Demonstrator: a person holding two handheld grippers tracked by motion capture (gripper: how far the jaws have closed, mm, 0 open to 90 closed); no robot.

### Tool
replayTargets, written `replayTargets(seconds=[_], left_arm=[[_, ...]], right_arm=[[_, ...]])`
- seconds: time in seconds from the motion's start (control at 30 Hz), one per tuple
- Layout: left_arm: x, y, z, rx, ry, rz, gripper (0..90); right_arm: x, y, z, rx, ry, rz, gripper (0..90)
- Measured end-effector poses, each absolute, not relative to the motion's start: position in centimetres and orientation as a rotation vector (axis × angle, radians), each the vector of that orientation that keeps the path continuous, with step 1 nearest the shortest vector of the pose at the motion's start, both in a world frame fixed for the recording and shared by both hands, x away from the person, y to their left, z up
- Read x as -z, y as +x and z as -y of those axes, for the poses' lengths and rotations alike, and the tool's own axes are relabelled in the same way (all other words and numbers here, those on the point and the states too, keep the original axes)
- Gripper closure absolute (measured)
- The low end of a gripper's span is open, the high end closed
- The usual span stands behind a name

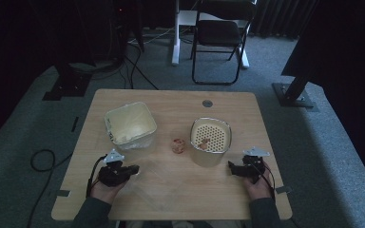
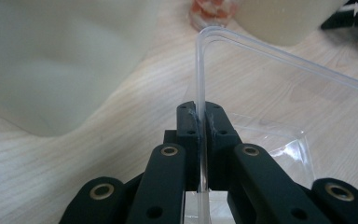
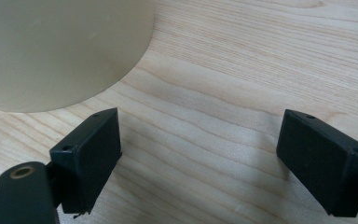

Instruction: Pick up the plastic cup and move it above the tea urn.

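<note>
My left gripper (image 1: 135,169) rests at the table's front left, shut on the upright rim of a clear plastic lid (image 2: 279,56); in the left gripper view the thin edge is pinched between the gripper's (image 2: 201,116) pads. The lid (image 1: 164,185) is a faint transparent sheet over the front middle of the table. My right gripper (image 1: 231,167) sits at the front right, open, with only bare wood in the gap of the gripper (image 3: 198,158). It lies just beside a round cream container (image 1: 211,137) holding a perforated insert.
A square cream tub (image 1: 130,126) stands at the left, seen close as the tub (image 2: 60,60). A small clear cup with red-orange contents (image 1: 178,145) sits between the two containers. The wooden table (image 1: 171,102) has a grommet hole at the back; a chair stands beyond.
</note>
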State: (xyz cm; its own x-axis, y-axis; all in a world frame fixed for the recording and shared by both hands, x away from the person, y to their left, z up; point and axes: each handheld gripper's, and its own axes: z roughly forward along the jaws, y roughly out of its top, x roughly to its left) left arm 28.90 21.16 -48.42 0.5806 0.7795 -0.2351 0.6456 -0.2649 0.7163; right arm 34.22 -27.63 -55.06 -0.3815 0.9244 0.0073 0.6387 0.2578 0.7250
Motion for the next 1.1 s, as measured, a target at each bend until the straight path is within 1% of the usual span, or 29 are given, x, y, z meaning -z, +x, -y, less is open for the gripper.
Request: replayTargets(seconds=[0.37,1.1], left_arm=[[45.9,29.2,-21.0,-0.213,1.96,-1.098,87.2],[42.0,30.2,-20.2,-0.231,1.946,-1.058,87.1]], right_arm=[[55.1,34.2,27.6,-0.913,1.42,-2.114,13.3],[55.1,34.2,27.6,-0.913,1.42,-2.114,13.3]])
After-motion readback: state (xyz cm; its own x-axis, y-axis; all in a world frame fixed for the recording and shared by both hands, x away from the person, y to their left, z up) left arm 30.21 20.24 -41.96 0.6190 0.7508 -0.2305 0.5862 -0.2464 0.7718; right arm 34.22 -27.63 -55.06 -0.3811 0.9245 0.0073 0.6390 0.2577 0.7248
